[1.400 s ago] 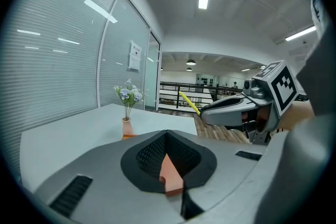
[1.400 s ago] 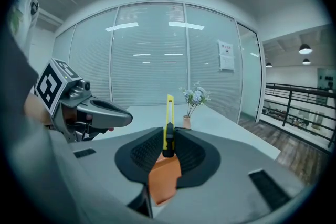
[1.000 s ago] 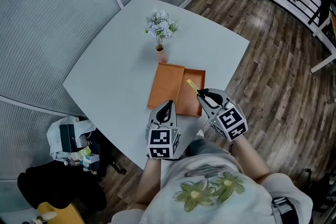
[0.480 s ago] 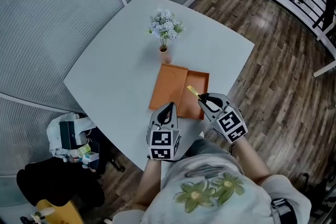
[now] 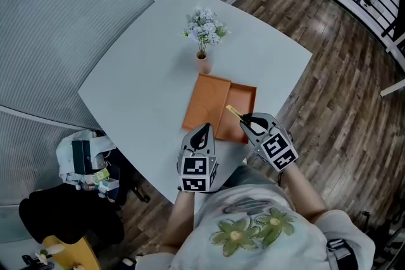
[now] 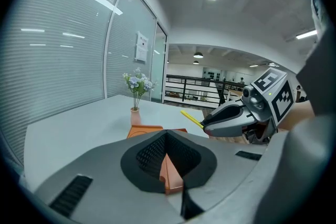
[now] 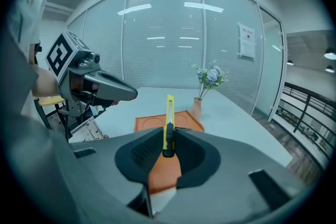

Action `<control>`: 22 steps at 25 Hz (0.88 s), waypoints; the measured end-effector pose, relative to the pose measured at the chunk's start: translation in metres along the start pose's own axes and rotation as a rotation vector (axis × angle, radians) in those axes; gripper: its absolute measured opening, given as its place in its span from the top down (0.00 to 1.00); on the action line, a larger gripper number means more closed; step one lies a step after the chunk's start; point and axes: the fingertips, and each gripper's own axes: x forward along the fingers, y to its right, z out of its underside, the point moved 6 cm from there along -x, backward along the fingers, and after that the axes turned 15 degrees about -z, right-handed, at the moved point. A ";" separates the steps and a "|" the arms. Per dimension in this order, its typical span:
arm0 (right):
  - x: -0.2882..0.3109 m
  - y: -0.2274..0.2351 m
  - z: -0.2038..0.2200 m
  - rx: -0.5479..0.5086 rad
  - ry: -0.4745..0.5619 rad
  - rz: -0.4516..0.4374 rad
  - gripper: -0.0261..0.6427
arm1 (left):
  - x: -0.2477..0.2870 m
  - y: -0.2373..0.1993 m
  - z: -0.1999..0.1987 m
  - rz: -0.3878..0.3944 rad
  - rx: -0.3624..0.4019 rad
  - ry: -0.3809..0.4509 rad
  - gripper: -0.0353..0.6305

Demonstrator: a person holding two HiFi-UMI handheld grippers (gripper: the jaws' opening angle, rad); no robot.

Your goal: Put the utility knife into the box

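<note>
Right gripper [image 5: 248, 121]: clamped on the black end of the utility knife [image 5: 233, 112], just below the centre of the head view.
Utility knife: yellow, held off the table, and pointed toward the upper left over the right half of the box [image 5: 245, 98].
Left gripper [image 5: 202, 131]: jaws drawn together with nothing between them, lower centre, at the box's near edge.
Box: orange and flat, its two halves side by side at frame centre on the white table [image 5: 145, 73].
Vase of flowers [image 5: 203, 41]: upright, just above the box in the frame.
</note>
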 end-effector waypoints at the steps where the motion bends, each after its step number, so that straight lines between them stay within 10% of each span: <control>1: 0.002 0.000 0.001 0.000 -0.004 -0.002 0.86 | 0.001 0.000 0.001 0.001 0.000 -0.002 0.95; 22: 0.021 0.005 0.028 -0.023 -0.121 -0.017 0.86 | 0.010 -0.011 0.008 -0.006 -0.006 -0.030 0.95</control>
